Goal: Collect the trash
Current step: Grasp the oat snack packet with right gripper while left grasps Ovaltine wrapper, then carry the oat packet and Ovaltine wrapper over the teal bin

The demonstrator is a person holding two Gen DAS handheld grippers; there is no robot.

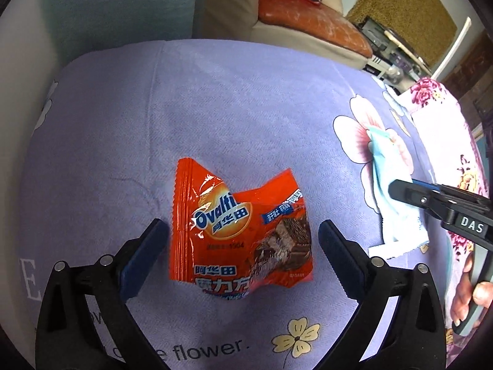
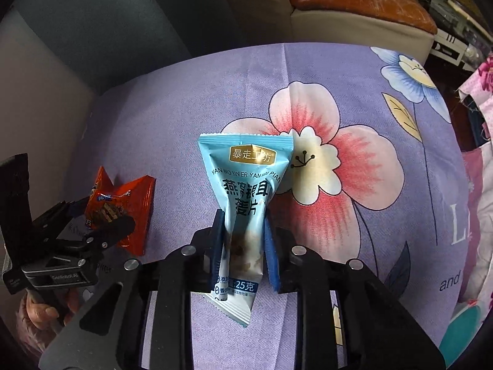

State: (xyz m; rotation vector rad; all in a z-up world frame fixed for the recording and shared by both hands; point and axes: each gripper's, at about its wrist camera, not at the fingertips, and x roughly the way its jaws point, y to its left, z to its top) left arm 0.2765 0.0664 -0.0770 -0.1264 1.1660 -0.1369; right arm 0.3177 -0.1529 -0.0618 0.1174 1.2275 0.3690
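An orange Ovaltine snack wrapper (image 1: 240, 234) lies on the purple flowered cloth (image 1: 215, 108), between the wide-open fingers of my left gripper (image 1: 243, 231). It does not touch either finger. The wrapper also shows in the right wrist view (image 2: 132, 206) with the left gripper (image 2: 101, 219) around it. My right gripper (image 2: 242, 225) is shut on a light blue snack packet (image 2: 246, 185), pinching its middle. In the left wrist view the right gripper (image 1: 397, 189) holds the blue packet (image 1: 391, 191) at the right.
The cloth's far edge (image 1: 246, 43) drops off toward a sofa with an orange cushion (image 1: 308, 21). A pink flowered fabric (image 1: 443, 141) lies at the right edge. Shelves with clutter (image 1: 391, 55) stand at the far right.
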